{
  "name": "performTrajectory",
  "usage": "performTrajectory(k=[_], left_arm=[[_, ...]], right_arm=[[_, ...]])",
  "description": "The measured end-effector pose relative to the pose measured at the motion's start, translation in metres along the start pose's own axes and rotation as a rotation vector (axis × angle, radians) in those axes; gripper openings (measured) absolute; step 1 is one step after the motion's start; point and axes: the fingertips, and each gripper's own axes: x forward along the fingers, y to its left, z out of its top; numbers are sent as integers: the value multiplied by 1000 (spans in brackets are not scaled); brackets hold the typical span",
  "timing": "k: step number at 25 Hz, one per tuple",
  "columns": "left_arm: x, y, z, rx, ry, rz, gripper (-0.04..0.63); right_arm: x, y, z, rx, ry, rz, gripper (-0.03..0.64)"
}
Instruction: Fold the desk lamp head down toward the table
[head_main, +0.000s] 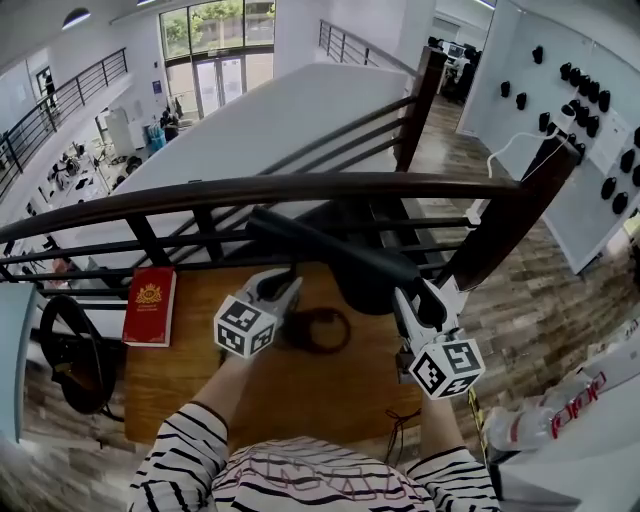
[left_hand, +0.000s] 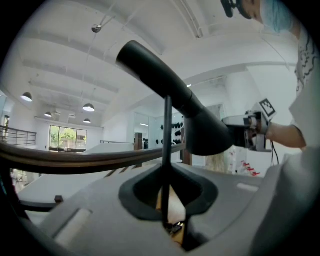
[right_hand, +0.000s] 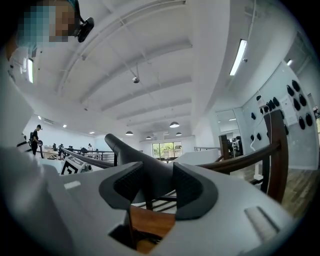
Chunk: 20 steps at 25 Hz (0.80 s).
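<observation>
A black desk lamp stands on the wooden desk (head_main: 200, 385). Its long head (head_main: 330, 250) slants from upper left down to the right, above its round base (head_main: 318, 330). My left gripper (head_main: 285, 283) is at the lamp's foot. In the left gripper view, this gripper (left_hand: 167, 197) is shut on the thin upright stem (left_hand: 167, 150), with the head (left_hand: 170, 90) overhead. My right gripper (head_main: 420, 295) is at the head's wide right end. In the right gripper view, that gripper (right_hand: 152, 182) has both pads pressed against the head (right_hand: 135, 155).
A red book (head_main: 150, 305) lies at the desk's left edge. A dark wooden railing (head_main: 250, 187) runs along the desk's far side, close above the lamp. A black wheel-shaped object (head_main: 70, 350) stands off the left edge. White bottles (head_main: 540, 420) lie at the right.
</observation>
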Motion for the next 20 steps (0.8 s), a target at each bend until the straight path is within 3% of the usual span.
performTrajectory(k=[9,20], left_arm=[[1,0,-1,1,-3,2,53],[1,0,0,-1,-8,10,54]], right_arm=[[9,11,-45,175,-15,25,152],[24,26,-77,293,33,73,132]])
